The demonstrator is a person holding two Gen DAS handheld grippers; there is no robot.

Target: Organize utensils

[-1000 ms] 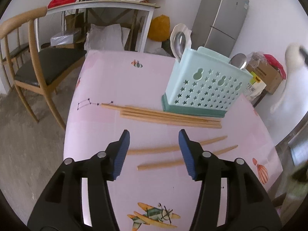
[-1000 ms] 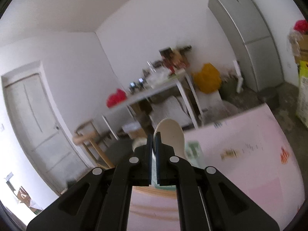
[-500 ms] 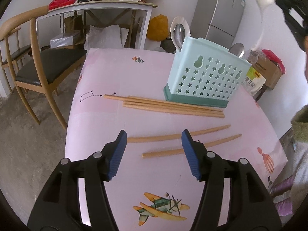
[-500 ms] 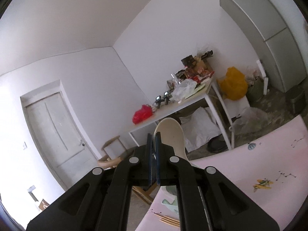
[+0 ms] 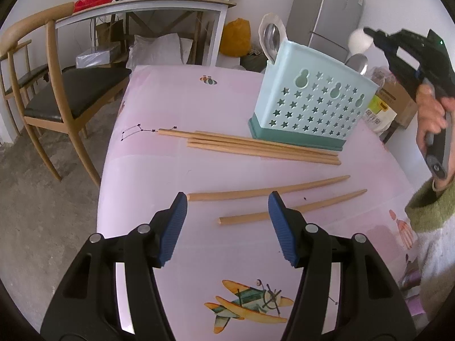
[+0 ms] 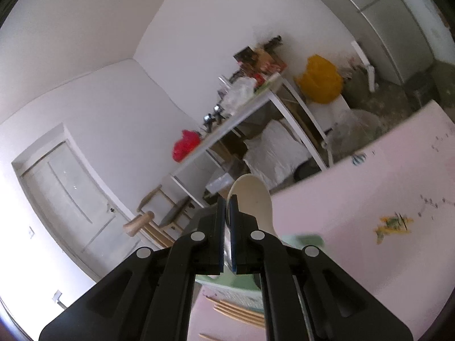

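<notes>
The right gripper (image 6: pixel 227 207) has its jaws clamped on a white spoon (image 6: pixel 253 196), held above the pale green caddy (image 5: pixel 310 105). The left gripper (image 5: pixel 227 213) hovers with jaws apart and empty over two loose chopsticks (image 5: pixel 267 191) on the pink tabletop (image 5: pixel 170 108); more chopsticks (image 5: pixel 250 143) lie just beside the caddy's base.

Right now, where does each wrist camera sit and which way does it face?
Left wrist: behind the open left tool, angled down at the pink table, chopsticks and caddy; the person's right hand and right tool show.
Right wrist: behind the right tool, shut on a white spoon, facing nearly level across the room.
Shared: table, caddy, chopsticks, spoon.
</notes>
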